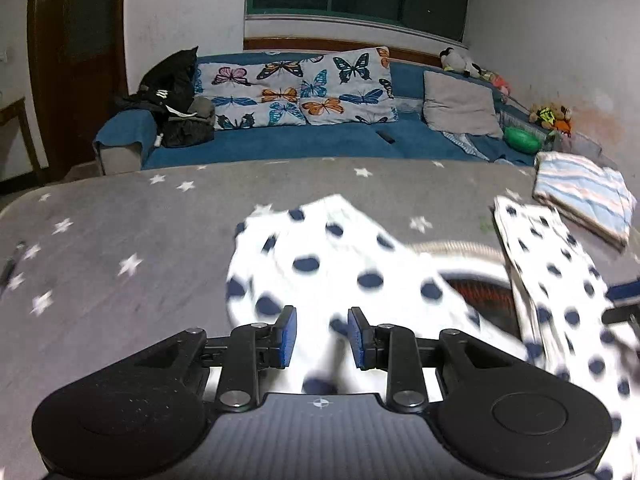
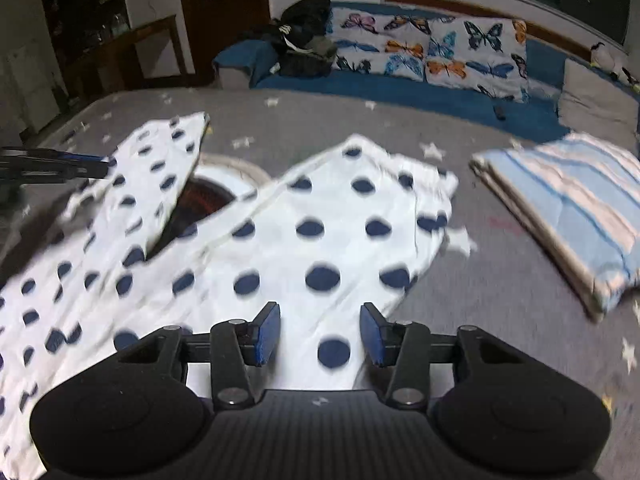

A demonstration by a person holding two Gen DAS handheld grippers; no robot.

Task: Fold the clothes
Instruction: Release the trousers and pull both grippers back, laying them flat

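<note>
A white garment with dark blue dots (image 2: 328,220) lies on the grey star-patterned table cover (image 2: 500,280), spread in two parts like a V. My right gripper (image 2: 320,334) hovers over its near right part, jaws apart, the cloth lying flat beneath them. In the left wrist view the same garment (image 1: 320,264) is blurred and rumpled. My left gripper (image 1: 322,336) stands open over it, and cloth shows in the gap between the blue pads without being pinched. The left gripper's fingers (image 2: 80,164) also reach in at the left edge of the right wrist view, beside the garment's raised left part.
A folded blue-and-white striped cloth (image 2: 568,208) lies at the table's right. A round white-rimmed object with a red-dark inside (image 2: 208,196) shows between the garment's two parts. Beyond the table stands a blue sofa (image 1: 320,140) with butterfly pillows (image 1: 300,88) and dark bags (image 1: 172,92).
</note>
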